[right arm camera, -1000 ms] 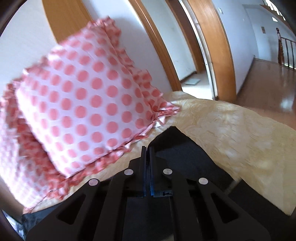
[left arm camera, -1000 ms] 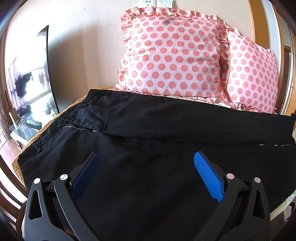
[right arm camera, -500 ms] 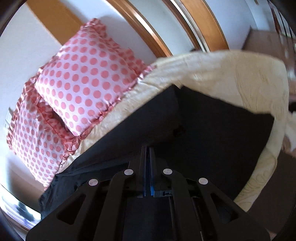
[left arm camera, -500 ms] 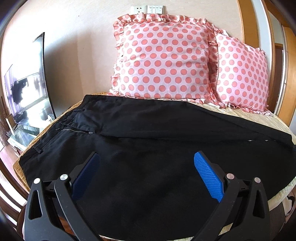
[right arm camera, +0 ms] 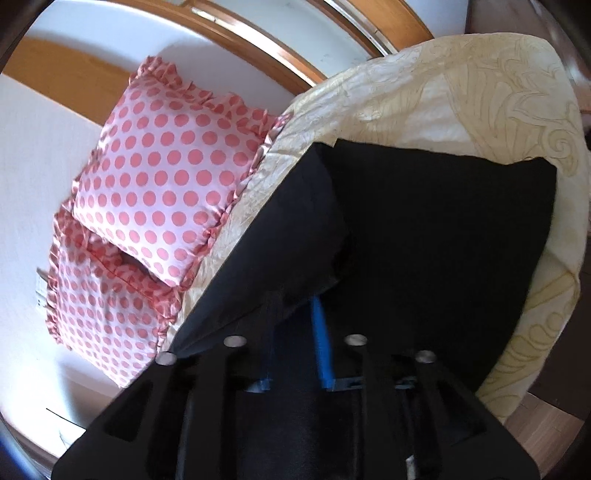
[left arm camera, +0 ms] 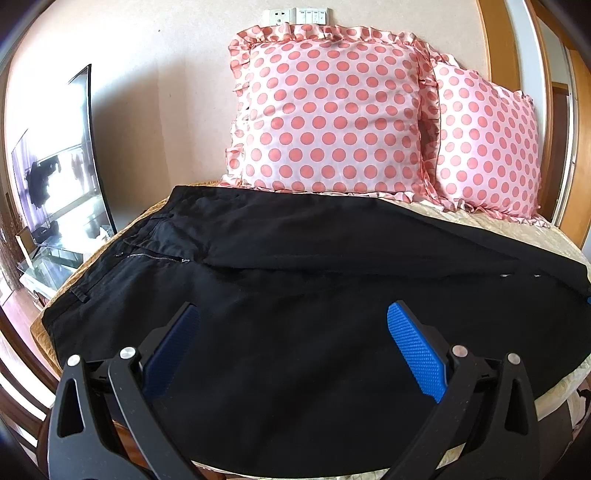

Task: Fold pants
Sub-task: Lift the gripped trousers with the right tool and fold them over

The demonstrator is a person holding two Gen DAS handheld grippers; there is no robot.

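Releasing the hem cleanly matters now: the right gripper (right arm camera: 295, 325) has its jaws opening, black cloth of the pants (left arm camera: 295, 295) between them. The left gripper (left arm camera: 291, 350) hangs wide and empty above the seat, pants spread just ahead on the bed (right arm camera: 443, 92).

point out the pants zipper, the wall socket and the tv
zipper (left arm camera: 153, 256), left wrist view, on the middle of its silver teeth
wall socket (left arm camera: 279, 15), left wrist view, on the white plate above the pillows
tv (left arm camera: 59, 158), left wrist view, on its reflective screen
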